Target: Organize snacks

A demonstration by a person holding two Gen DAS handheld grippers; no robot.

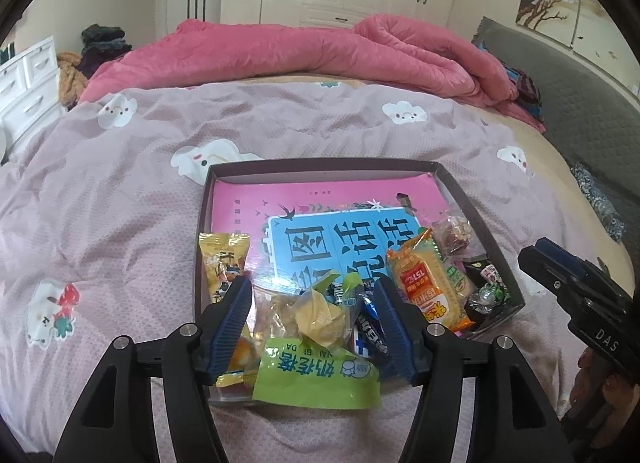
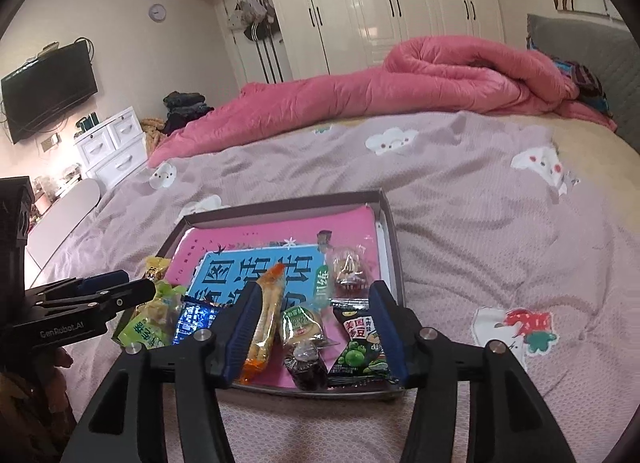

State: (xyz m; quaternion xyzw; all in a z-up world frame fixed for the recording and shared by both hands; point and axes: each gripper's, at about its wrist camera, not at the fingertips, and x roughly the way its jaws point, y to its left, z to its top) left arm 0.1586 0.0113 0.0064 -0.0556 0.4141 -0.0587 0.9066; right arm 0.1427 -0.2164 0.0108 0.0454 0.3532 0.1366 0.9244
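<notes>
Snack tray [image 1: 472, 199] on bed: sorting about to begin.
Left claw [image 1: 316, 319] and right claw [image 2: 314, 327], both spread wide, empty, hover lower-centre over packets; next: pinch one.

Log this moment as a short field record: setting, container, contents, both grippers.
setting: bed with cloud-print sheet, pink quilt behind
container: shallow box, pink book lying inside
contents: snack packets at the near end, including green packet, orange packet, black pea packet
left gripper: open, above the near-left snacks
right gripper: open, above the near-right snacks
</notes>
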